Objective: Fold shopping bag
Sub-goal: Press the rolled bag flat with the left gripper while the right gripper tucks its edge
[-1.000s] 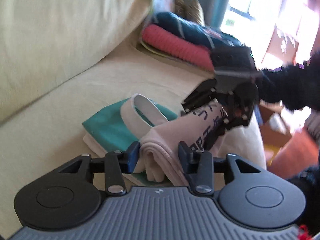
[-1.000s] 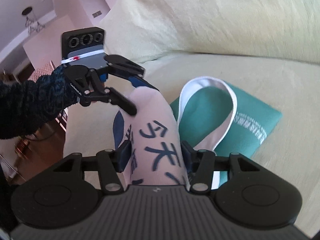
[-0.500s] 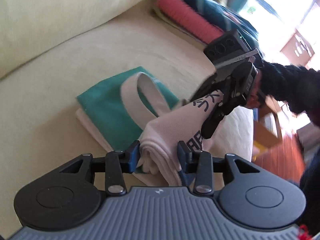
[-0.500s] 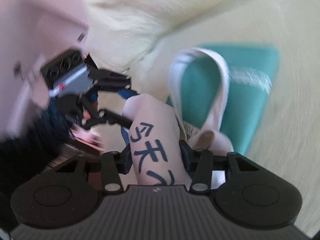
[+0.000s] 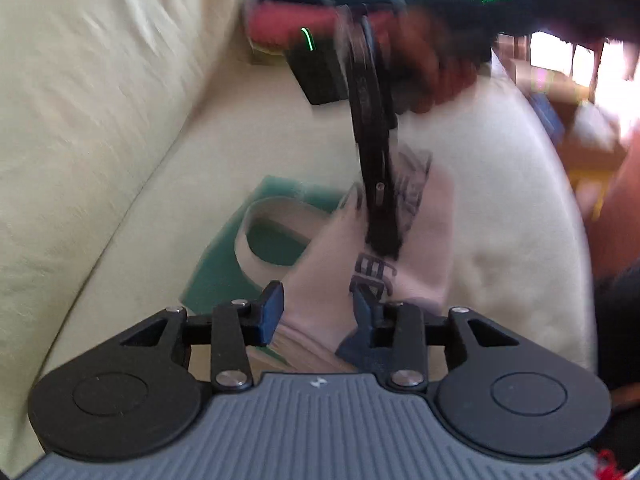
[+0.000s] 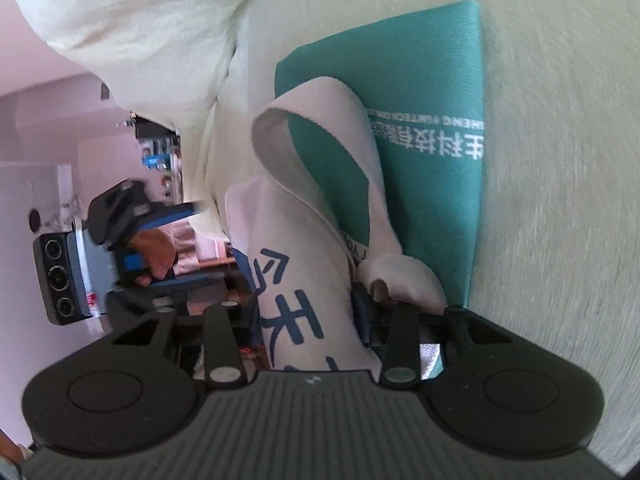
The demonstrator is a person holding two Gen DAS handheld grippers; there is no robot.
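Shopping bag, pale with dark blue print, sits bunched between both your tools above the cream sofa seat. Your right gripper is closing with the printed fold clamped between its jaws. Your left gripper is closing too, with the cloth pressed between its blue pads. Beyond, the bag's white handle loops over a folded teal bag lying on the seat. Farther off, blurred red and blue textiles lie stacked.

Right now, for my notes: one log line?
left gripper: jaws closing on white bag | right gripper: jaws closing on it | teal bag underneath
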